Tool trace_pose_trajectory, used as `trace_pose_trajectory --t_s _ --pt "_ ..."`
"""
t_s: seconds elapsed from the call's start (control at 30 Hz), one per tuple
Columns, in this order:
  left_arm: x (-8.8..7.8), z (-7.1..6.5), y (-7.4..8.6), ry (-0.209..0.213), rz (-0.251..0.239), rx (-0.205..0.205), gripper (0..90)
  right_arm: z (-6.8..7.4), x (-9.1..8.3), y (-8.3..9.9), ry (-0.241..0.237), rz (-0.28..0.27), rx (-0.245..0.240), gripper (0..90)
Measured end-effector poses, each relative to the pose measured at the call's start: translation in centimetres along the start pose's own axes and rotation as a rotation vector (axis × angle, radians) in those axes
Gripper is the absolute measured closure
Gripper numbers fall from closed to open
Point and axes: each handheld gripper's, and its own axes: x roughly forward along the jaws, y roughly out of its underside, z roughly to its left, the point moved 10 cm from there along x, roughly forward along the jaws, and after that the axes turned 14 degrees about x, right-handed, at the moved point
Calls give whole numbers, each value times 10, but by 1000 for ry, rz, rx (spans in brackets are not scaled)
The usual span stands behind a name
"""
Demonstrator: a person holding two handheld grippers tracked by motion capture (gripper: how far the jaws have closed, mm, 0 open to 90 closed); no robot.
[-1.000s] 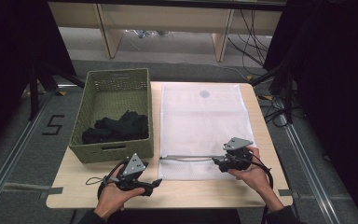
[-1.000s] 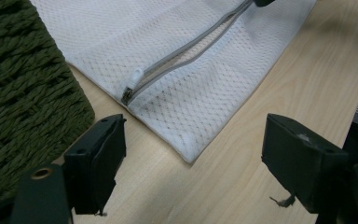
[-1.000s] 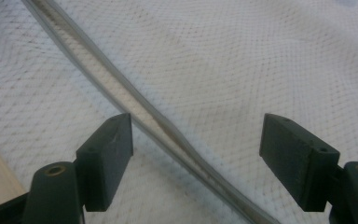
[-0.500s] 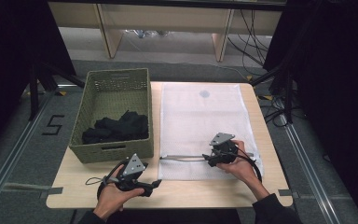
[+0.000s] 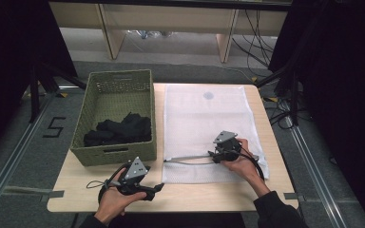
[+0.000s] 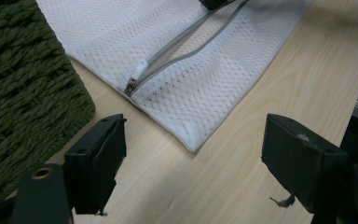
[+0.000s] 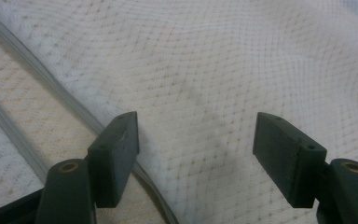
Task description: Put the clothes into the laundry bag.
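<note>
One white mesh bag (image 5: 209, 128), one green basket (image 5: 116, 85), two grippers, left gripper (image 5: 158, 188) fingers wide, right gripper (image 5: 212, 156) fingers wide, just narrowing

Your right gripper (image 5: 214, 155) has shifted left along the mesh bag (image 5: 204, 118) zipper (image 5: 190, 157), its jaws narrowing slightly, gripping nothing.

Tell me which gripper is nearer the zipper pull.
Left. The left gripper sits just short of the zipper pull, off the mesh bag; the right gripper rests farther along the zipper.
</note>
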Motion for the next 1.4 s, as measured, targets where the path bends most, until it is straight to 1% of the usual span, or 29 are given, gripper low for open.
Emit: trace_pose_trajectory --t_s 0.07,0.1,0.17,0.2,0.23,0.33,0.37,0.4,0.47,0.5,0.57,0.6,0.67,0.73,0.83,0.87,0.9,0.93,0.97,1.0,1.07,1.1,1.17,1.2,1.27,1.3,1.33,1.37,1.4 --pt "0 0 1 2 -2 1 217 4 -1 1 -35 3 1 340" --pt "0 0 1 -4 -1 -2 217 11 -2 0 -72 2 -26 327" --pt "-1 1 0 -11 2 4 217 14 -2 0 -90 14 -44 322" --pt "-1 3 -1 -11 -4 20 218 18 -2 2 -103 20 -37 320" --pt "-1 2 1 -1 5 24 219 20 -1 3 -104 32 -47 307" --pt "-1 1 2 -9 11 4 220 19 1 4 -97 38 -37 306" --pt "-1 2 1 -6 9 13 220 15 1 3 -70 32 -31 313" --pt "-1 2 1 -6 5 8 220 9 2 1 -48 26 -40 315" --pt "0 2 3 -11 12 8 220 2 2 1 -13 29 -29 338" --pt "1 0 2 1 8 0 220 -2 2 0 3 28 -26 352" --pt "1 2 2 -10 16 16 220 -12 4 -2 51 21 -25 373" --pt "1 1 1 -7 4 5 220 -14 5 -2 53 21 -16 388" --pt "1 1 2 1 11 7 220 -18 7 -4 46 22 -1 421" --pt "0 1 3 -8 19 10 220 -21 8 -6 56 20 -13 467" --pt "1 1 1 -3 6 2 221 -16 11 -7 -1 33 1 598" --pt "1 1 3 2 17 12 221 -15 12 -8 -9 29 -2 616" --pt "2 0 3 -5 13 4 222 -14 12 -8 -23 47 7 630" --pt "1 0 4 -4 21 17 222 -11 13 -8 -41 50 41 646" --pt "0 1 3 -2 20 18 223 -11 14 -8 -54 53 52 673" --pt "1 1 1 -2 3 5 223 -11 15 -9 -65 54 74 686" --pt "1 0 2 10 4 4 223 -12 15 -9 -78 58 99 697" --pt "1 1 3 -3 19 12 223 -13 16 -10 -90 55 116 699" --pt "1 1 3 -5 19 16 223 -14 17 -10 -115 52 145 701" --pt "1 1 2 4 15 11 223 -15 17 -10 -126 50 156 731" --pt "1 0 2 6 9 5 223 -15 17 -10 -135 49 156 783" --pt "2 0 3 6 11 19 223 -14 16 -9 -141 54 153 803" --pt "2 0 3 -2 11 7 223 -13 17 -10 -145 53 147 819" --pt "2 0 3 4 10 13 223 -12 15 -9 -147 72 144 835" --pt "1 1 2 3 16 12 224 -12 17 -10 -138 56 139 846"
